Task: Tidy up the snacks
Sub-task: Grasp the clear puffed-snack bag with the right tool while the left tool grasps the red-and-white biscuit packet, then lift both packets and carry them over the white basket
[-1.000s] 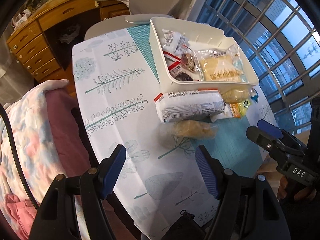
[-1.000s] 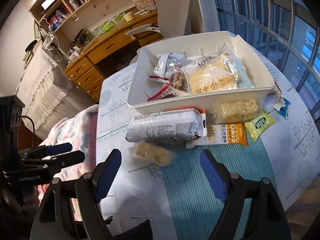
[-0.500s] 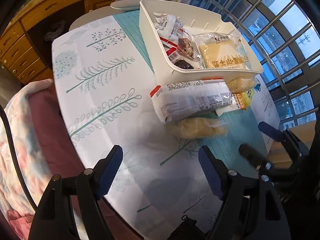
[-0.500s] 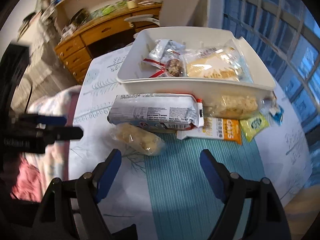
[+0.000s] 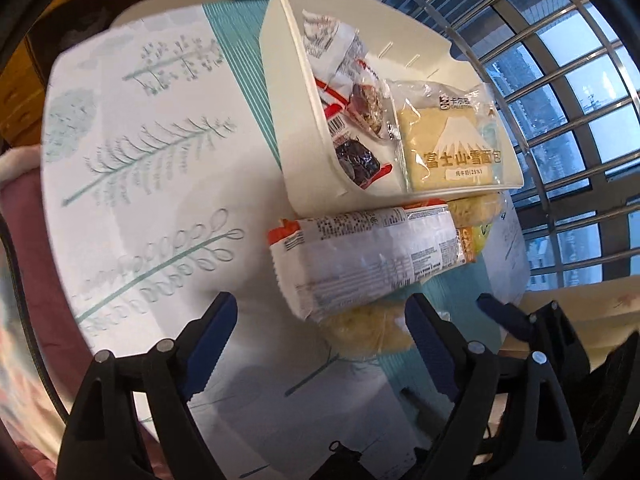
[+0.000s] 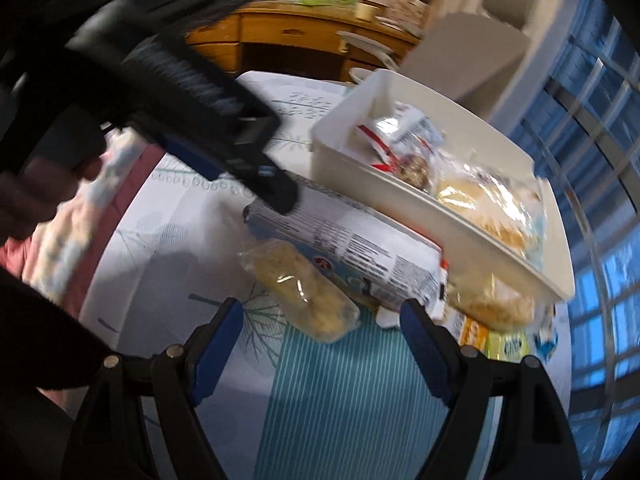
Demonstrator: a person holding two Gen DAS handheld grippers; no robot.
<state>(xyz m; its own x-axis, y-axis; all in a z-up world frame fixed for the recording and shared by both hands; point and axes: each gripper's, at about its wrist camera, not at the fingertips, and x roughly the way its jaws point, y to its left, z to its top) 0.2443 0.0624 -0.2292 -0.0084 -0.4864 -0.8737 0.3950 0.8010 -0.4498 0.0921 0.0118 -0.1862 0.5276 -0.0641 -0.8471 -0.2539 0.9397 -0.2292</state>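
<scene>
One white plastic bin (image 5: 304, 128) is sitting on the desk (image 5: 152, 168), beyond both grippers. Inside it are lying one clear bag of pale sliced bread (image 5: 446, 148), printed with a white mountain and Chinese characters reading 富士山雪面包, and about three small red-and-white wrappers (image 5: 352, 96) showing dark contents; their exact count cannot be told.

Between the bin and the grippers, one long white wrapped packet (image 5: 368, 256) with an orange end and fine print is lying across the cloth. One clear bag of yellowish crumbly snack (image 6: 300, 292) is lying just ahead of the right gripper (image 6: 320, 344), whose jaws are standing apart around nothing. One similar bag (image 6: 490, 300) is resting against the bin's near wall, beside one orange sachet (image 6: 474, 330) and one green sachet (image 6: 510, 346), lettering unreadable.

The left gripper (image 5: 320, 340) is opening its jaws, nothing clamped between them, the long packet just ahead.
</scene>
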